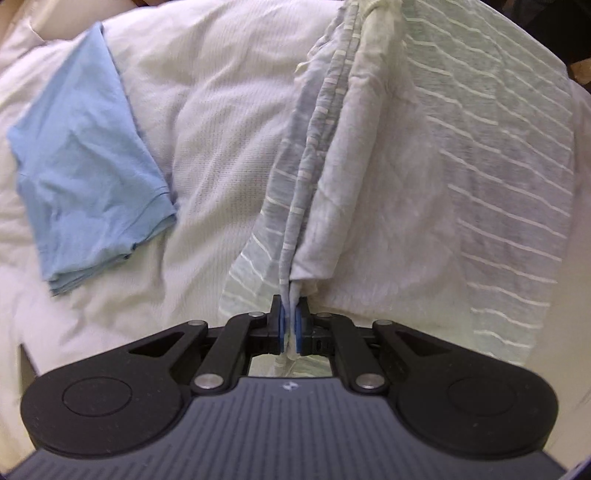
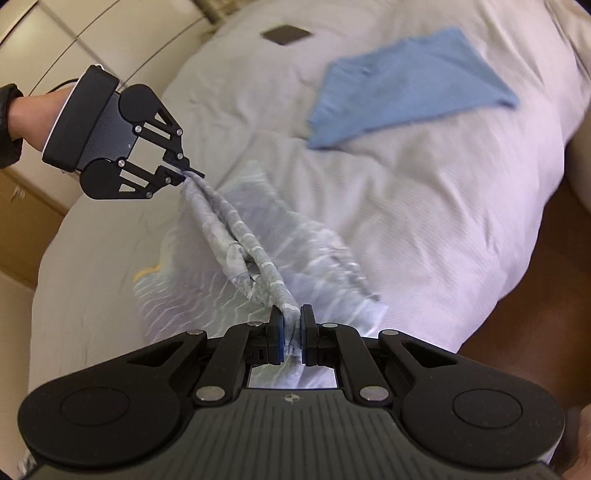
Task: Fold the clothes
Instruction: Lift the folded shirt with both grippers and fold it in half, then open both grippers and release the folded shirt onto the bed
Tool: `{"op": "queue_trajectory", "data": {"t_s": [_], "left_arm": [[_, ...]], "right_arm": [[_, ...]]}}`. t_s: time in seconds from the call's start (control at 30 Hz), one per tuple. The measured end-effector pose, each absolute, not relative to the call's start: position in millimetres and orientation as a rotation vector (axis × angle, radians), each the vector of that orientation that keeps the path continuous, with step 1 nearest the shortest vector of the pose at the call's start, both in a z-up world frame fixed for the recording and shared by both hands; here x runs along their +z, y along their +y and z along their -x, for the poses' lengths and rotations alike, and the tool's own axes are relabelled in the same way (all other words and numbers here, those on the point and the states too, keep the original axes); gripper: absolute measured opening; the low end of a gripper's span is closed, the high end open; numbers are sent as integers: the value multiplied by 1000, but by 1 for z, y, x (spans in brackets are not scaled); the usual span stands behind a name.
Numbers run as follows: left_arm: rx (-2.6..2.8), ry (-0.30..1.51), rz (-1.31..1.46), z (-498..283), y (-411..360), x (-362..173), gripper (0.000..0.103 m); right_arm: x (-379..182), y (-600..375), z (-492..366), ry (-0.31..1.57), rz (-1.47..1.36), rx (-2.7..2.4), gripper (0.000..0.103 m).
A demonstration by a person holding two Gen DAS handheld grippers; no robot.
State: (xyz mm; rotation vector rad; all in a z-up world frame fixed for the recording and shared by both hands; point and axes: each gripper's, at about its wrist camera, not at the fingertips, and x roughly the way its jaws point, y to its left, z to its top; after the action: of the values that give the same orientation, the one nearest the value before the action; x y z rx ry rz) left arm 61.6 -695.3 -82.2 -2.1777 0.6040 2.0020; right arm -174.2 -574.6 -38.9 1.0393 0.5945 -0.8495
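So a striped pale grey-green garment [image 1: 480,155] is being held up off a bed [image 1: 221,110] by both grippers, one at each end of a bunched edge. In the left wrist view the left gripper [image 1: 290,325] is seen with its fingers [image 1: 282,325] clamped tight on a gathered fold of the fabric, blue pads pressed against it from both sides. From there the bunched edge is stretched away toward the top of the frame, and the rest of the garment is draped down to the right, white stripes running across it.

In the right wrist view the right gripper [image 2: 291,338] is clamped on the other end of that edge, a wad of cloth squeezed between its fingers. The left gripper is also caught in this view, up on the left, held by a hand [image 2: 33,114] in a dark sleeve [image 2: 9,125], its tips pinched shut on the fabric. The edge is pulled fairly taut between the two, with the loose part hanging down onto the bed cover.

A folded light blue garment [image 1: 88,158] is laid flat on the bed well apart from the striped one. A small dark flat thing [image 2: 285,35] is seen further up the bed, too blurred to be identified
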Motion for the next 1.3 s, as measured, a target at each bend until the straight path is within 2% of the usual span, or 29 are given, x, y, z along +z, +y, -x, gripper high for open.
{"op": "queue_trajectory", "data": {"t_s": [0.1,0.17,0.23,0.27,0.3,0.37,0.5,0.6,0.83,1.03,1.2,1.3], "left_arm": [[2136,469,2219,-68,-716,-84,9],[2223,373,2242,-72,-731,-85,21],[2313,270,2263,-76,-745,-86,21],[2409,182,2287,-85,-755,-78,21],[2476,116,2316,-97,-761,-70,21],[2609,-26,2367,-121,-773,-55,20],[2790,-303,2339,-158,-768,-29,19],[2805,-425,2259,-162,-739,-31,20],[2813,-630,2072,-127,-707,-82,20],[2885,-784,2063,-115,-737,-108,23],[2915,-866,2055,-119,-750,-107,24],[2942,-865,2095,-124,-747,-98,27]], "right_arm": [[-57,-586,182,594,-1090,-853,7],[-69,-592,188,577,-1143,-869,9],[-78,-595,195,557,-1191,-894,12],[-79,-594,198,546,-1206,-918,18],[-79,-594,201,535,-1221,-942,27],[-76,-590,208,518,-1233,-994,33],[-62,-578,212,504,-1209,-1056,33],[-47,-567,203,504,-1158,-1081,33],[-33,-566,145,532,-1017,-920,33],[-65,-604,112,566,-998,-784,33],[-88,-619,130,573,-1017,-876,17],[-94,-617,146,574,-1021,-932,16]]}}
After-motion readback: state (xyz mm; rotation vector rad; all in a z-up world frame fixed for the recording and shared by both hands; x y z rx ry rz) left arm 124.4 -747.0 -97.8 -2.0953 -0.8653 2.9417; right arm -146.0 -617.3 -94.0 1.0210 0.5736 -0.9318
